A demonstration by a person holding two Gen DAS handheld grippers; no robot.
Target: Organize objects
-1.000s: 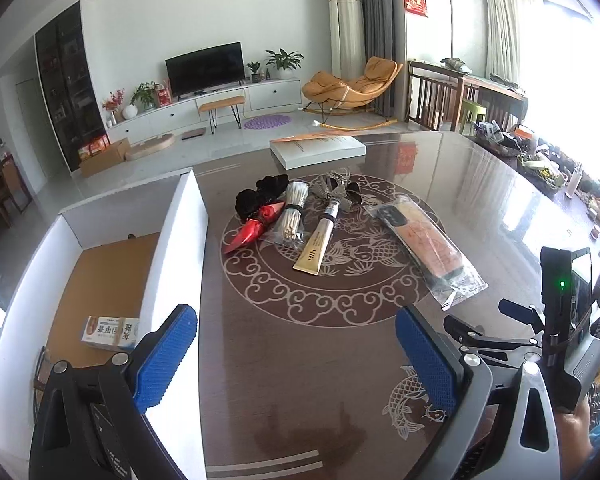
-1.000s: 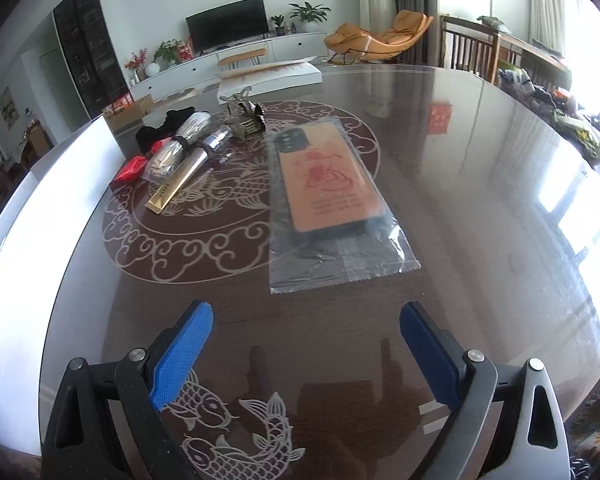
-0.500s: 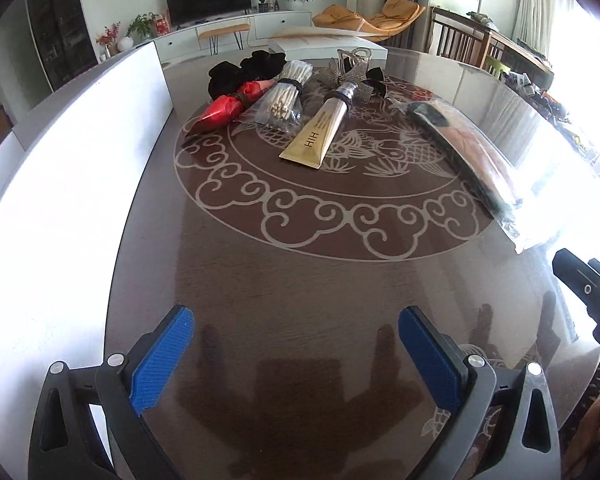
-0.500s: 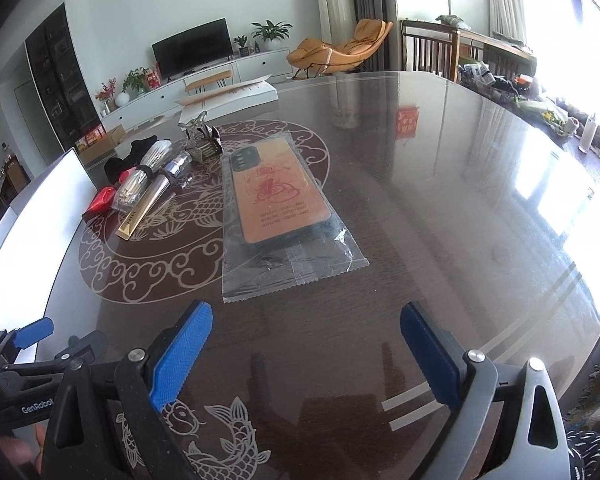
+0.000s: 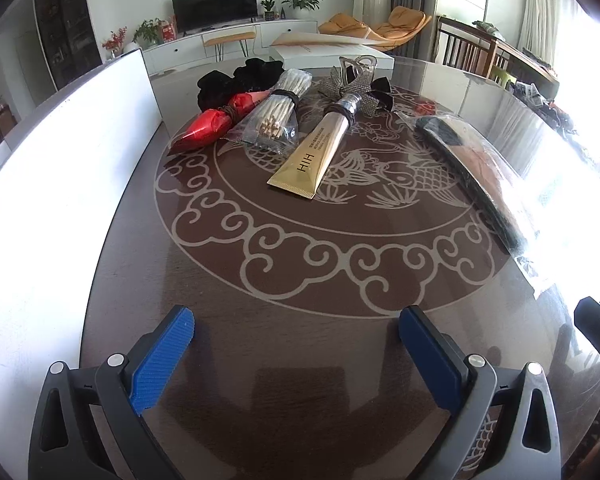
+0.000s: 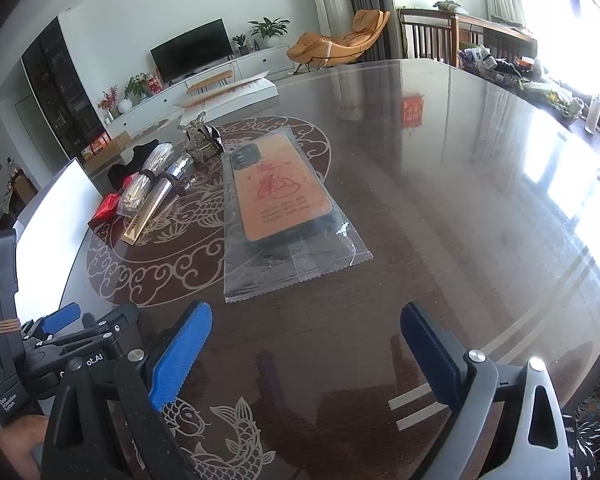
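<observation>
Both grippers hover open and empty over the near edge of the dark patterned table (image 5: 300, 280). Ahead of my left gripper (image 5: 296, 328) lie a gold tube (image 5: 312, 156), a bagged bundle of sticks (image 5: 276, 116), a red packet (image 5: 212, 128), black cloth (image 5: 236, 80) and a sparkly hair clip (image 5: 352, 80). A phone case in a clear bag (image 6: 280, 196) lies just ahead of my right gripper (image 6: 306, 320). The same bagged case (image 5: 476, 176) shows to the right in the left wrist view. My left gripper (image 6: 96, 314) appears low left in the right wrist view.
The tall side wall of a white box (image 5: 60, 160) runs along the table's left edge, and its inside is hidden. A flat white box (image 6: 228, 92) lies at the far edge. Clutter sits at the far right side of the table (image 6: 540, 80). A living room lies beyond.
My left gripper came down from above the white box to just over the table and moved nearer the items. My right gripper drew back a little, and the left one entered its view.
</observation>
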